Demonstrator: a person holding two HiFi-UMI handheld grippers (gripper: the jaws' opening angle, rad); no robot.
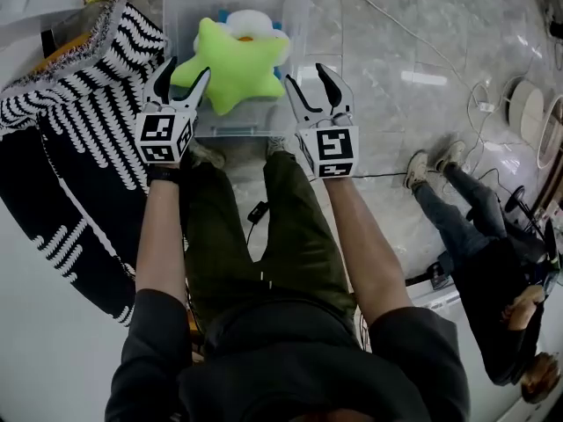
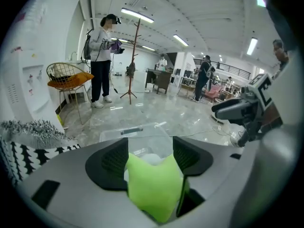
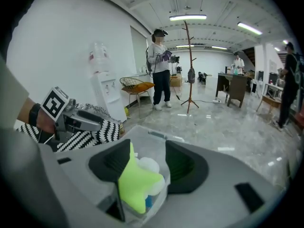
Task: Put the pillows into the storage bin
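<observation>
Lying inside the clear storage bin (image 1: 297,33), a lime-green star-shaped pillow (image 1: 233,64) is resting on top of a white pillow (image 1: 252,23) with blue showing at its edge. The bin is standing on the grey marble floor (image 1: 396,104), directly ahead of the operator's olive trousers (image 1: 290,227). The left gripper (image 1: 188,66) is hovering over the bin's near left corner with its jaws standing wide apart; in the left gripper view one arm of the star pillow is showing in the gap between them, but the pads are not pressing on it. The right gripper (image 1: 305,72) is hovering over the bin's near right corner with its jaws standing moderately apart and gripping nothing; in the right gripper view the bin and both pillows are showing beyond the gap. Both grippers are pointing forward and downward toward the bin. A black-and-white striped textile (image 1: 88,112) is lying on the floor just beside the bin's left side. A second person (image 1: 493,262) is sitting on the floor well apart to the right, near loose cables. Further back in the room, a person wearing a headset (image 2: 101,56) is standing between a wire chair with an orange seat (image 2: 66,80) and a wooden coat stand (image 2: 135,56).
</observation>
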